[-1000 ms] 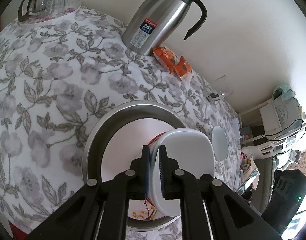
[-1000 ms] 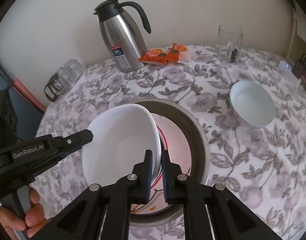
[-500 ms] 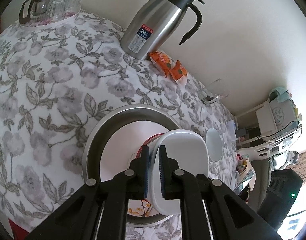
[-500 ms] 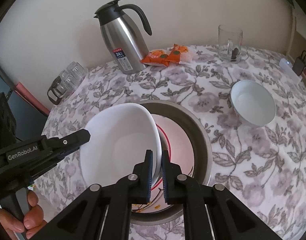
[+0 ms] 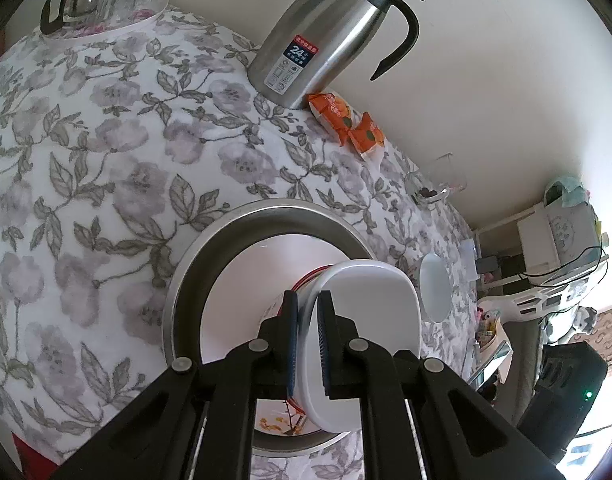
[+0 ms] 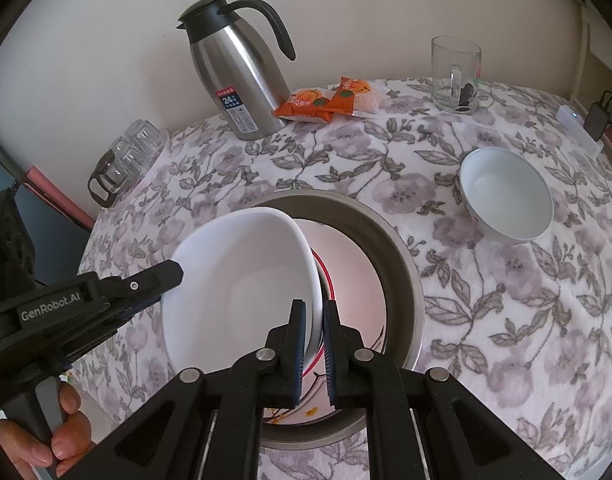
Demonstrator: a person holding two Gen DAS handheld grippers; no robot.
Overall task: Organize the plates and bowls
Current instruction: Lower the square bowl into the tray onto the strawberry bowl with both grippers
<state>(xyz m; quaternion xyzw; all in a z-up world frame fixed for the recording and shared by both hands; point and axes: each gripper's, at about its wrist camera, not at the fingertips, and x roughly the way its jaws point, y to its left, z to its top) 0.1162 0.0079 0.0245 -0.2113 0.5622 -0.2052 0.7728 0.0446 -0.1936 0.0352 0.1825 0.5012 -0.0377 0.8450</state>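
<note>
The left gripper [image 5: 307,312] and the right gripper [image 6: 314,322] each pinch opposite rims of a white, rounded-square ceramic bowl [image 6: 242,280], both with jaws pressed tight on the thin edge. The bowl hangs tilted above a white plate with a red rim line and orange floral print [image 6: 353,280], which lies inside a round stainless-steel basin [image 6: 405,276] on the floral-clothed tabletop [image 6: 505,320]. A second, round white bowl [image 6: 505,200] stands apart to the right. A steel thermos jug [image 6: 242,80], orange snack packets [image 6: 325,100] and a glass mug [image 6: 455,76] stand near the wall.
</note>
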